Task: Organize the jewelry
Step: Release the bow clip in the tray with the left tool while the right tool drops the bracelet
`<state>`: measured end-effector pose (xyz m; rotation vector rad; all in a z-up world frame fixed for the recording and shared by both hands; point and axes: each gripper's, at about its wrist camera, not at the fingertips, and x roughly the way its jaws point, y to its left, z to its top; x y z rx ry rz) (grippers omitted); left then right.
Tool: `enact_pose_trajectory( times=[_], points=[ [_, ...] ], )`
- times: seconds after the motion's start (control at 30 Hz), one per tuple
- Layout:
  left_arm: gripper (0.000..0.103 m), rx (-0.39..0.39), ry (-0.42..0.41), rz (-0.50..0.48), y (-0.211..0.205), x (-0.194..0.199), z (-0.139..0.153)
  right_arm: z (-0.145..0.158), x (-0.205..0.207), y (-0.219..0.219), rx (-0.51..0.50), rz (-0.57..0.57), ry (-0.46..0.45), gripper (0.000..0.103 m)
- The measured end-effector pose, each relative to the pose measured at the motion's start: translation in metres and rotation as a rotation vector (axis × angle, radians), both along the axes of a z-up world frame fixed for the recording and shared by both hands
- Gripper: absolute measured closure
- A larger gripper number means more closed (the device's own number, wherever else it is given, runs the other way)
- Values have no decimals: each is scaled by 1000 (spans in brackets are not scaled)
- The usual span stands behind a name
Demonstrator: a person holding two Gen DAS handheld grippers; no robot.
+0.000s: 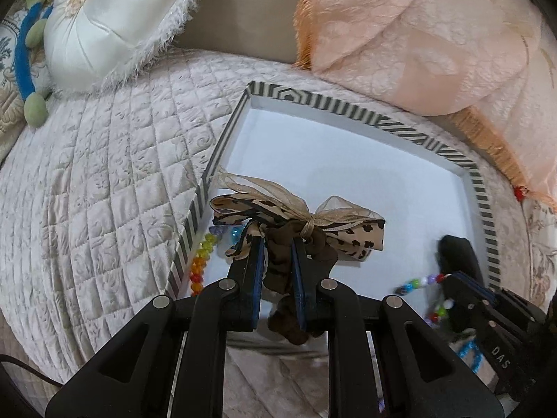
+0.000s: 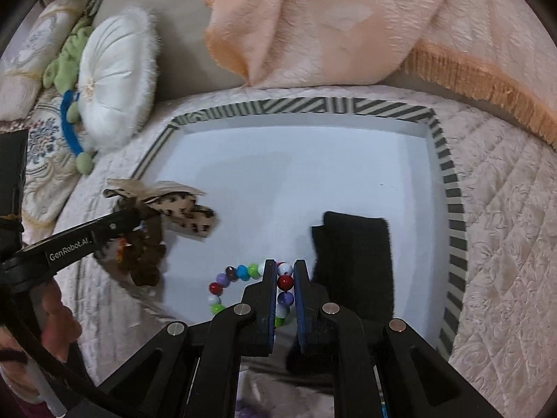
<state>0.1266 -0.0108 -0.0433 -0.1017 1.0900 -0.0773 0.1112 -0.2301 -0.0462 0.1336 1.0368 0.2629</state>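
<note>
A white tray with a striped rim (image 1: 410, 132) (image 2: 452, 188) lies on the quilted bed. My left gripper (image 1: 276, 240) is shut on a brown scrunchie with a leopard-print bow (image 1: 299, 219), held over the tray's near left corner; it shows in the right wrist view (image 2: 181, 212) too. A rainbow bead bracelet (image 1: 202, 261) lies in that corner. My right gripper (image 2: 285, 264) is shut on a multicoloured bead bracelet (image 2: 240, 273) over the tray's near edge; it also shows in the left wrist view (image 1: 423, 282). A black cloth item (image 2: 355, 254) lies in the tray beside it.
A round white cushion (image 1: 108, 21) (image 2: 115, 80) and a blue and green soft toy (image 1: 29, 69) lie at the back left. A peach fringed blanket (image 1: 435, 35) (image 2: 330, 24) is heaped behind the tray. The quilted cover (image 1: 104, 181) spreads to the left.
</note>
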Motion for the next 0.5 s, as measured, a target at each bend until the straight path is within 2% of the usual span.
enact_pose_trajectory(
  times=[0.17,0.23,0.3,0.4,0.5],
  points=[
    [88,5,-4,9,1,1,-4,0,1,-3,-10,-22,-19,94],
    [82,3,-6,-4,-1,-1,-3,-2,1,-2,9,-14,-4,94],
    [70,25,-16,-16,-4,-5,0,-1,-4,1,2,-7,-10,89],
    [55,26,-43,-27,-6,-14,10,8,-14,2,9,1,-36,77],
    [52,43,-73,-34,-8,-27,21,18,-30,1,31,1,-59,74]
  ],
)
